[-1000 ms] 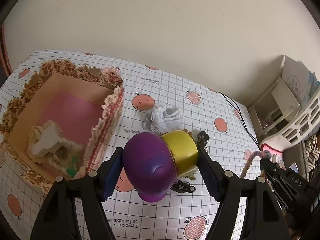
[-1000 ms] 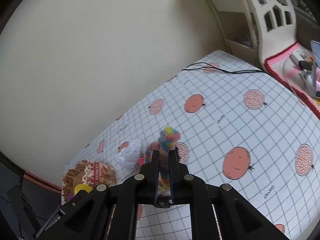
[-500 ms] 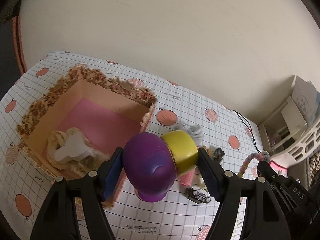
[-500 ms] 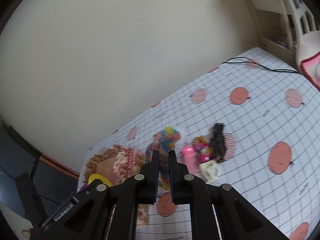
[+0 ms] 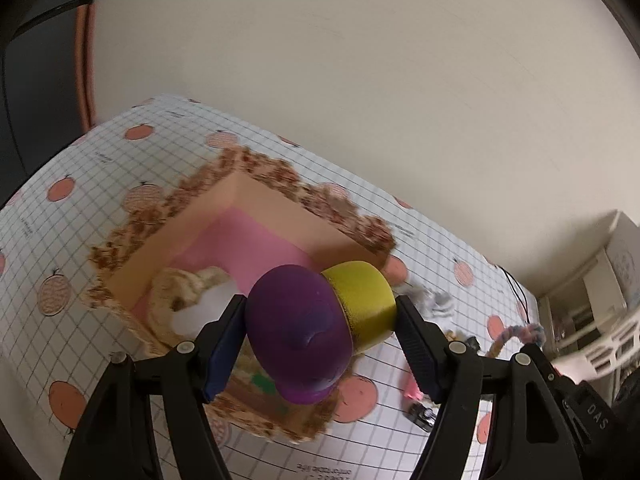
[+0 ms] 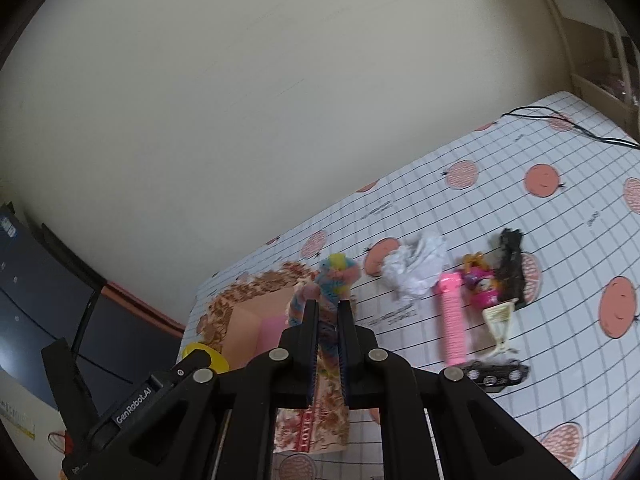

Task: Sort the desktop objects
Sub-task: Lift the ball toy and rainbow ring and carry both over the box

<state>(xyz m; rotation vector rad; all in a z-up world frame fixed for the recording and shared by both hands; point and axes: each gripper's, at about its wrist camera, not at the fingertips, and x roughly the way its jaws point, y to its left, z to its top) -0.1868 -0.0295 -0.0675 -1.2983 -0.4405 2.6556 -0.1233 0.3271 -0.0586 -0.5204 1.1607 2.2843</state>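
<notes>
My left gripper (image 5: 320,334) is shut on a purple and yellow toy (image 5: 316,324), held above the near corner of a patterned cardboard box (image 5: 224,216) with a pink floor. Inside the box lies a beige and white plush thing (image 5: 188,300). My right gripper (image 6: 329,344) is shut on a fuzzy rainbow pipe cleaner (image 6: 334,276), just right of the same box (image 6: 240,308). The left gripper's body and the yellow toy part (image 6: 204,354) show at the lower left of the right wrist view. The pipe cleaner (image 5: 516,334) also shows at the right of the left wrist view.
On the checked tablecloth (image 6: 560,216) lie a crumpled white tissue (image 6: 416,268), a pink tube (image 6: 452,320), a pink figure (image 6: 480,288), a black clip (image 6: 510,268), a cream item (image 6: 500,324) and a black strip (image 6: 496,374). A black cable (image 6: 576,124) runs at the far right. A wall stands behind.
Both grippers have swung left toward the box with their loads. The box now sits right behind the purple toy, and the small clutter has slid to the right.
</notes>
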